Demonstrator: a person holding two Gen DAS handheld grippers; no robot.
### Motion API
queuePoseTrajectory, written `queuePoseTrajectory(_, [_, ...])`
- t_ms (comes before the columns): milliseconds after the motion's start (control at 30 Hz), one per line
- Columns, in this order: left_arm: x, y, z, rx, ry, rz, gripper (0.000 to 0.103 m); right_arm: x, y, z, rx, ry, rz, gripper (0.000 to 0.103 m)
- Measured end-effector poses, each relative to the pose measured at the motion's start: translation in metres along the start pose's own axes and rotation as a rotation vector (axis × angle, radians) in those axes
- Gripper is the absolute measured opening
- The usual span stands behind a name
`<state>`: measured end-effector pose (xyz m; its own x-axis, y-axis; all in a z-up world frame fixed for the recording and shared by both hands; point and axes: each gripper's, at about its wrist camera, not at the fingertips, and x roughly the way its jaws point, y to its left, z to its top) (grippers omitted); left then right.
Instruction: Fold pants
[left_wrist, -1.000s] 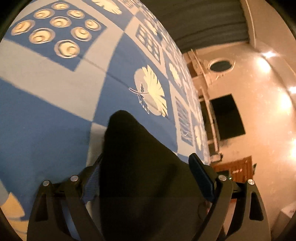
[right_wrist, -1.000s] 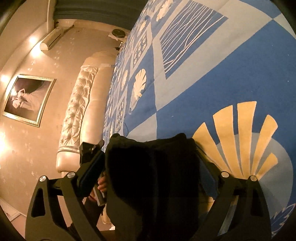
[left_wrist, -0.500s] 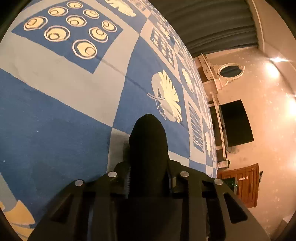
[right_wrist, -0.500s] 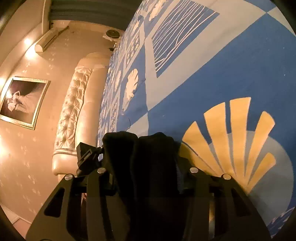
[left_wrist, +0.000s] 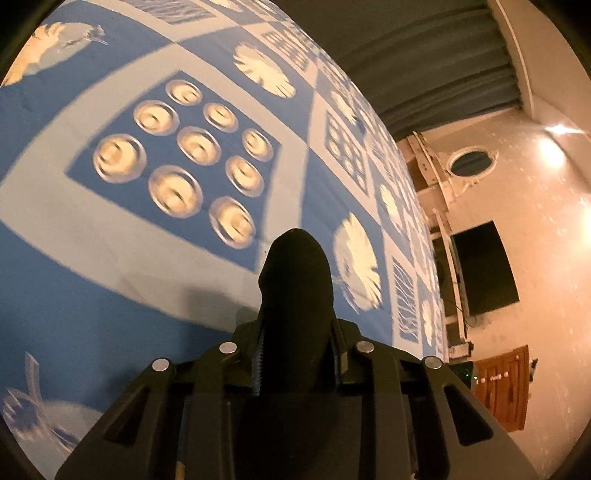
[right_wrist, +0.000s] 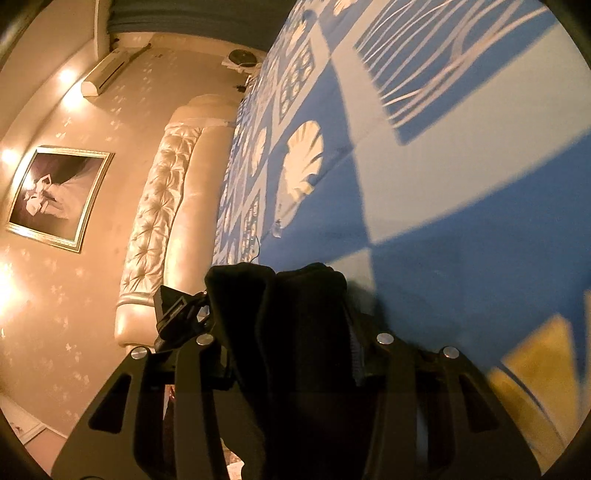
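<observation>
Both grabs made, fold itself still to do. My left tool (left_wrist: 295, 354) and right tool (right_wrist: 291, 350) each pinch bunched black fabric pants (left_wrist: 295, 280) above the blue patterned bedspread (left_wrist: 110, 295).

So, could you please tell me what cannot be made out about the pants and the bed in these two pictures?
- Left wrist view: only a bunched tip of the black pants shows; the left tool, shut on it, covers the rest.
- Right wrist view: the right tool and bottom edge cut off the pants; which part is held is unclear.
- Both views: the bedspread pattern is blurred.
- The pants' overall layout shows in neither view.
</observation>
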<state>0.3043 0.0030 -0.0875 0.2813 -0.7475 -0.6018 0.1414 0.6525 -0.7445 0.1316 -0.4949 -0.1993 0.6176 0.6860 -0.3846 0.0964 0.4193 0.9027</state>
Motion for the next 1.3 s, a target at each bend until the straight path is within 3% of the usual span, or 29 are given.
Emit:
queuePoseTrajectory(200, [0.01,0.025,0.012,-0.055,0.035,-0.024,0.031,0.016,-0.004,0.004,0.019,-0.002,0.01,0.043])
queuePoseTrajectory(267, [0.008,0.03,0.009,-0.071,0.03,-0.073,0.036,0.012,-0.001,0.002,0.024,0.009,0.014,0.049])
queuePoseTrajectory(367, [-0.01,0.036,-0.002,-0.107,0.016,-0.161,0.047,-0.004,0.002,-0.005,0.039,0.003,0.043,0.071])
queuePoseTrajectory(400, [-0.017,0.038,-0.006,-0.117,0.018,-0.177,0.058,-0.011,0.001,-0.008,0.04,0.003,0.042,0.077])
queuePoseTrajectory(433, [-0.029,0.043,-0.016,-0.136,0.021,-0.211,0.064,-0.02,0.0,-0.014,0.039,0.004,0.032,0.079])
queuePoseTrajectory(500, [-0.046,0.049,-0.031,-0.151,0.021,-0.243,0.065,-0.034,-0.005,-0.028,0.043,0.016,0.007,0.08])
queuePoseTrajectory(700, [-0.087,0.063,-0.097,-0.171,0.045,-0.236,0.069,-0.051,-0.015,-0.07,0.088,0.069,0.06,0.08])
queuePoseTrajectory(800, [-0.093,0.055,-0.121,-0.174,0.067,-0.259,0.075,-0.049,-0.01,-0.077,0.07,0.076,0.053,0.085])
queuePoseTrajectory(900, [-0.091,0.045,-0.132,-0.171,0.057,-0.246,0.081,-0.046,-0.004,-0.082,0.067,0.074,0.056,0.091])
queuePoseTrajectory(1033, [-0.091,0.037,-0.136,-0.188,0.043,-0.21,0.083,-0.049,0.0,-0.09,0.052,0.062,0.031,0.091])
queuePoseTrajectory(1167, [-0.09,0.037,-0.137,-0.178,0.061,-0.137,0.084,-0.064,-0.002,-0.093,0.052,-0.019,-0.021,0.091])
queuePoseTrajectory(1233, [-0.091,0.046,-0.138,-0.201,0.051,-0.19,0.084,-0.063,-0.005,-0.091,0.057,-0.004,-0.024,0.091])
queuePoseTrajectory(1300, [-0.089,0.044,-0.137,-0.192,0.065,-0.192,0.084,-0.056,-0.002,-0.092,0.028,0.044,-0.048,0.091])
